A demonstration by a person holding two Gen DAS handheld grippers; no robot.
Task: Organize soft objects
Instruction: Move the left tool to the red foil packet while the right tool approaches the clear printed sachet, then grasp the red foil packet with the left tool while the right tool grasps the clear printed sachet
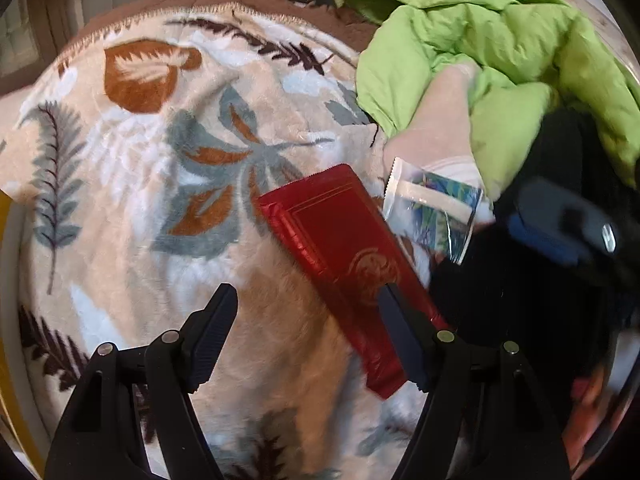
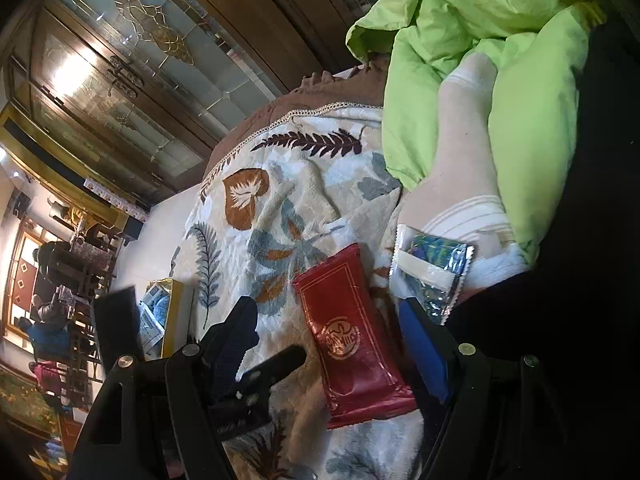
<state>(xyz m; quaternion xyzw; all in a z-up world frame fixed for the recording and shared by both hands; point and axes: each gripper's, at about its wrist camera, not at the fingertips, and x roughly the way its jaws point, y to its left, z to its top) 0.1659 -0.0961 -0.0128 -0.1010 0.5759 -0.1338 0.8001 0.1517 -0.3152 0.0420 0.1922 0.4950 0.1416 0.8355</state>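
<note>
We hold both hand-held grippers, left and right, wide open and empty, centring the glossy red foil packet on the leaf-patterned fleece blanket before closing.

The lower end of the red packet is being covered by a finger of the left tongs. The green cloth is being cut off by the frame edge. A dark object at right is being blurred beyond recognition.
</note>
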